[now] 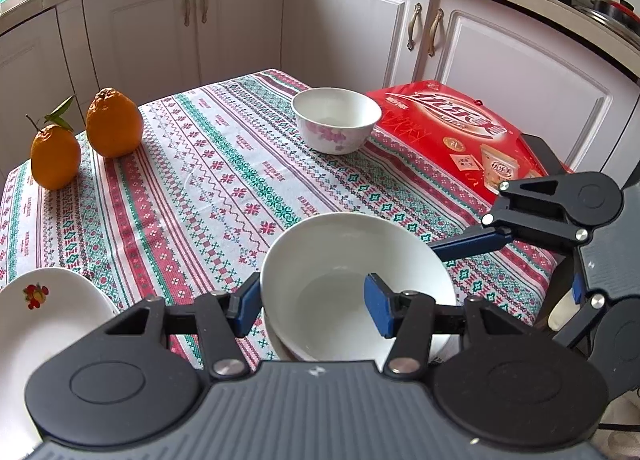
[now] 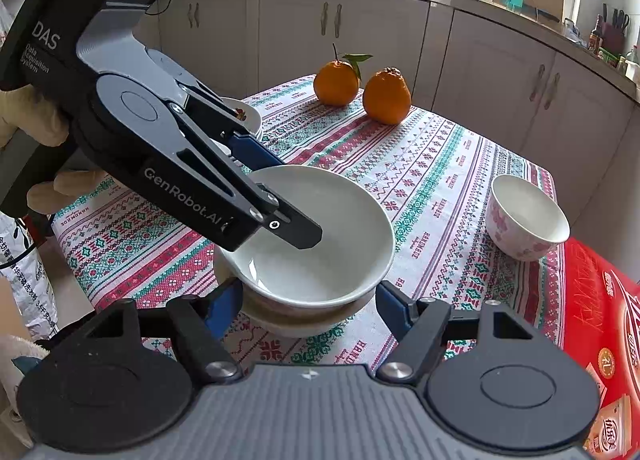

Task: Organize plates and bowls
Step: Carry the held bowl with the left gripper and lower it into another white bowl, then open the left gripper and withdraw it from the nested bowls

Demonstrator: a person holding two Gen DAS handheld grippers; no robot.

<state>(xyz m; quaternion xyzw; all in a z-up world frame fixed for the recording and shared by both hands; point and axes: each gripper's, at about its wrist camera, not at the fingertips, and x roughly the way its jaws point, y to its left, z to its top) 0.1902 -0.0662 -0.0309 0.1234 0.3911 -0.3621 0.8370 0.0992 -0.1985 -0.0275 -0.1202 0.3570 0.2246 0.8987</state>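
Note:
A plain white bowl (image 1: 352, 260) (image 2: 320, 236) rests tilted in another bowl (image 2: 304, 318) at the near table edge. My left gripper (image 1: 312, 306) (image 2: 276, 195) straddles the top bowl's rim, one finger inside and one outside; whether the pads press the rim is unclear. My right gripper (image 2: 308, 306) is open, its fingers either side of the bowl stack, and appears in the left wrist view (image 1: 492, 236). A floral bowl (image 1: 336, 119) (image 2: 526, 217) stands farther back. A white plate with a fruit print (image 1: 44, 320) sits at the left corner.
Two oranges (image 1: 84, 139) (image 2: 362, 89) stand on the patterned tablecloth (image 1: 192, 187). A red box (image 1: 460, 131) (image 2: 600, 340) lies beside the floral bowl. Kitchen cabinets (image 1: 240, 19) surround the table.

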